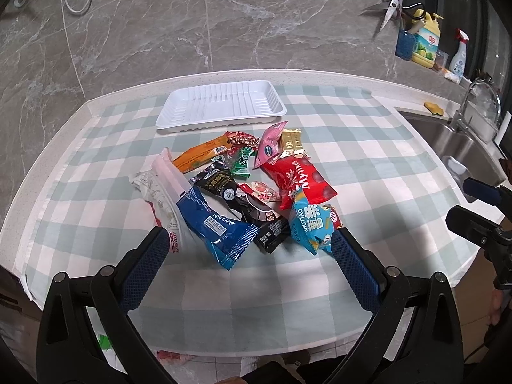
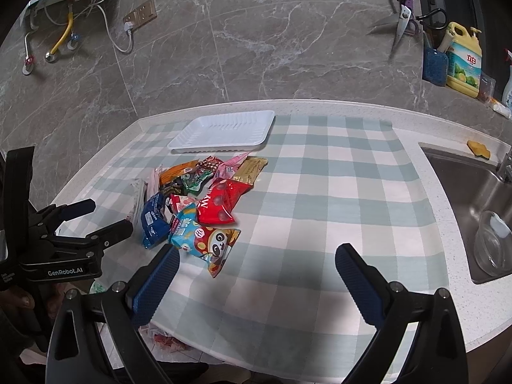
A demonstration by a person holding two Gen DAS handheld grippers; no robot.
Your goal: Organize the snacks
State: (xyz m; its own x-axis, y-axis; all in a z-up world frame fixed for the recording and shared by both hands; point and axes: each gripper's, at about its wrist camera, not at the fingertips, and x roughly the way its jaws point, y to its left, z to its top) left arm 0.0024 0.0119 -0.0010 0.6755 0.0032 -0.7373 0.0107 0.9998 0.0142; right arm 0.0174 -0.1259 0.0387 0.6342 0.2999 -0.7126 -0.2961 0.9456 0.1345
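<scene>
A: How wide is each tool?

B: Both spread wide, holding nothing. The left tool point(image 1: 249, 243) hovers over the near edge of the snack pile point(image 1: 243, 188); the right tool point(image 2: 256, 256) hangs beside it, its left finger point(image 2: 156, 283) near the panda packet point(image 2: 211, 243).

A: And the snacks?

B: Heaped on the checked cloth point(image 2: 320, 192) on the worktop point(image 2: 448, 240), just before the white tray point(image 1: 220, 104).

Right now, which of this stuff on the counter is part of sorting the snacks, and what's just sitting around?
For the job:
- snack pile
- white tray
- left gripper and right gripper, both open

Just lying about:
- scissors on the wall
- dish soap bottle
- spray bottle
- yellow sponge
- sink
</scene>
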